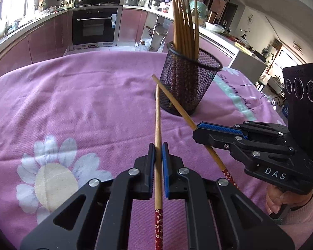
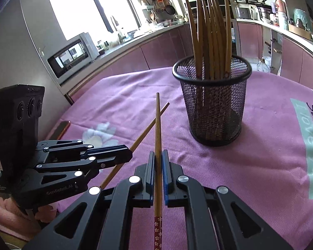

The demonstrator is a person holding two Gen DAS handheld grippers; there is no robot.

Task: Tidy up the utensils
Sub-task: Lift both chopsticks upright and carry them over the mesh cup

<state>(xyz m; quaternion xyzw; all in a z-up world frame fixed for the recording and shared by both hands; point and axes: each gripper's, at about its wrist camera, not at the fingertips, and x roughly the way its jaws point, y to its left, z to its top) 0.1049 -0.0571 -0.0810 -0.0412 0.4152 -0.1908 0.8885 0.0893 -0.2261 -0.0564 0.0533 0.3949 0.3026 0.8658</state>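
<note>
Left wrist view
Left claw [image 1: 158,152]: clenched on a chopstick [image 1: 158,125]; the blue pads press its shaft on both sides.
Held stick, axis: runs straight ahead out of the claw, tip forward, red patterned end trailing back under the claw body.
Right claw [image 1: 198,132]: to the right of the left claw and slightly ahead, gripping a second chopstick [image 1: 173,102] that slants up-left, its tip just past the tip of the first.
Mesh holder [image 1: 188,83]: ahead and right of the left claw, upright on the pink cloth-covered surface [image 1: 73,104], several chopsticks already standing in it.
Clearance: neither held stick appears to touch the holder; contact with the cloth cannot be told.

Right wrist view
Right claw [image 2: 158,160]: shut on its chopstick [image 2: 157,129], shaft pointing dead ahead.
Left claw [image 2: 126,154]: to the left, its chopstick [image 2: 148,129] slanting up-right and crossing behind the right one near the tips.
Holder [image 2: 215,108]: ahead and to the right of the right claw, rim open upward.

Judgement
Nearer hand: the right claw looks closer to the holder.
Next move: each stick seems to need lifting and tipping toward vertical before it enters the rim.
Risk: the crossed tips may snag.
</note>
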